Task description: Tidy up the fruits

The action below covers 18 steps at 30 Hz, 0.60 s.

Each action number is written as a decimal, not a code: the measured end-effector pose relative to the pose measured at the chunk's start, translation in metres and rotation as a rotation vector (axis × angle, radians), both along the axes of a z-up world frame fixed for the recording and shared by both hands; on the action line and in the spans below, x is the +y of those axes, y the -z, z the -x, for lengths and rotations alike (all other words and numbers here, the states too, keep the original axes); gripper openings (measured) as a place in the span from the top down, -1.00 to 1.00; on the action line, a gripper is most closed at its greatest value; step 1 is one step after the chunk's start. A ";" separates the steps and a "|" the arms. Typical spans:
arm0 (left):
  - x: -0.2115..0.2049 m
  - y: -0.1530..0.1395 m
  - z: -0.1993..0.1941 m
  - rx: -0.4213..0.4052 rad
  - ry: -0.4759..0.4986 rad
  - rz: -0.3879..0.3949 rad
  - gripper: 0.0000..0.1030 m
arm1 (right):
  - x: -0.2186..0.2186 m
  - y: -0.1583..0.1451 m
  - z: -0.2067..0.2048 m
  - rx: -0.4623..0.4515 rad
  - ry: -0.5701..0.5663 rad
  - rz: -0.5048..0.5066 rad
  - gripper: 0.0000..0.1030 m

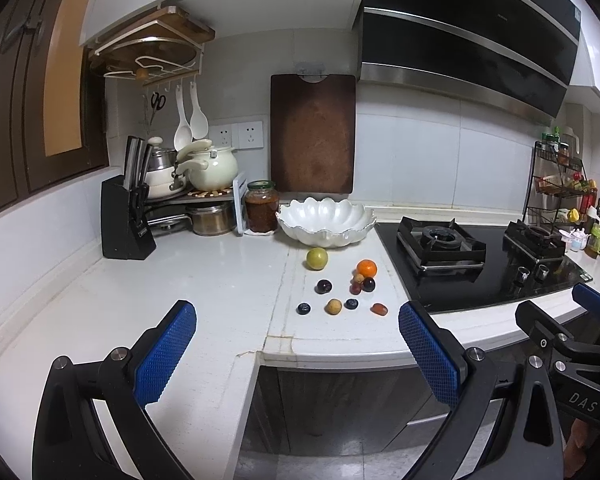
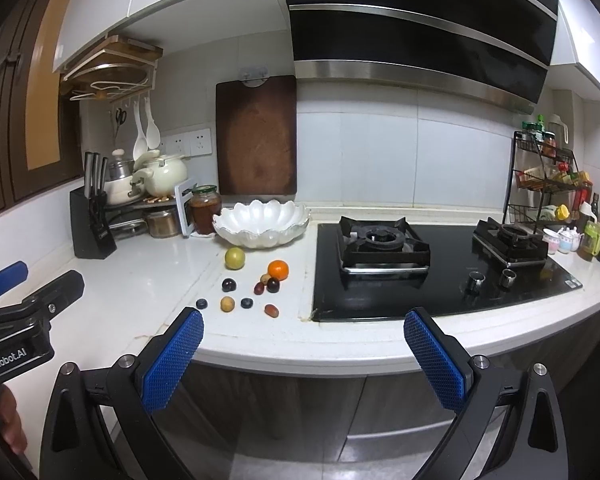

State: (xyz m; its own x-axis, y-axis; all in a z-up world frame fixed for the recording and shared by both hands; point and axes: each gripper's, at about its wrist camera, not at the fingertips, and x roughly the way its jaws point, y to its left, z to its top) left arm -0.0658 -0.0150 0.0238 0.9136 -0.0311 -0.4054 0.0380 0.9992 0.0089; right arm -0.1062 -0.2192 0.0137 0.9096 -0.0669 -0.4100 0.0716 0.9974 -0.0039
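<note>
A: How do the jaws stand?

B: Both pairs are spread wide with nothing between them. The left gripper [image 1: 298, 344] hangs off the near edge of the white desk [image 1: 204, 280], its blue pads [image 1: 166, 356] clear of everything. The right gripper [image 2: 304, 350] is just as wide apart and hangs off the same edge, near the black gas hob [image 2: 440, 276].

A: And the fruit?

B: All loose on the desk, well beyond the jaws, in a small scatter just left of the hob. Nearest lie two blueberries [image 1: 303, 309], a small tan fruit [image 1: 334, 306] between them, and a reddish oblong fruit [image 1: 379, 309] at the right. Farther back is a dark plum [image 1: 323, 286] on its own, then a tight cluster: another dark fruit [image 1: 368, 283], a red grape [image 1: 355, 288] and a pale small fruit [image 1: 358, 278], touching or nearly so, right beside the orange [image 1: 367, 268]. The green-yellow fruit [image 1: 317, 258] sits farthest, just in front of the bowl.

A: The bowl?

B: A white scalloped bowl [image 1: 327, 222] near the wall; I see no fruit in it. A jar [image 1: 261, 207] with a dark preserve stands just to its left, and a wooden cutting board [image 1: 313, 134] hangs on the wall behind. A knife block [image 1: 126, 220] stands far left.
</note>
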 end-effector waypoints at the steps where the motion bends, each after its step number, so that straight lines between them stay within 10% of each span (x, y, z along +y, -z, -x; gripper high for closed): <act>1: 0.000 0.000 0.000 0.000 0.002 -0.001 -1.00 | 0.000 0.000 0.000 0.000 -0.001 -0.002 -0.98; 18: -0.002 0.002 -0.005 0.002 -0.003 -0.004 -1.00 | 0.000 -0.001 -0.003 0.005 0.002 -0.002 -0.98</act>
State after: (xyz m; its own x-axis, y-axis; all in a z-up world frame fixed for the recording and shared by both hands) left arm -0.0613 -0.0168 0.0220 0.9129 -0.0266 -0.4073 0.0350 0.9993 0.0132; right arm -0.1034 -0.2194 0.0147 0.9075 -0.0680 -0.4145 0.0736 0.9973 -0.0027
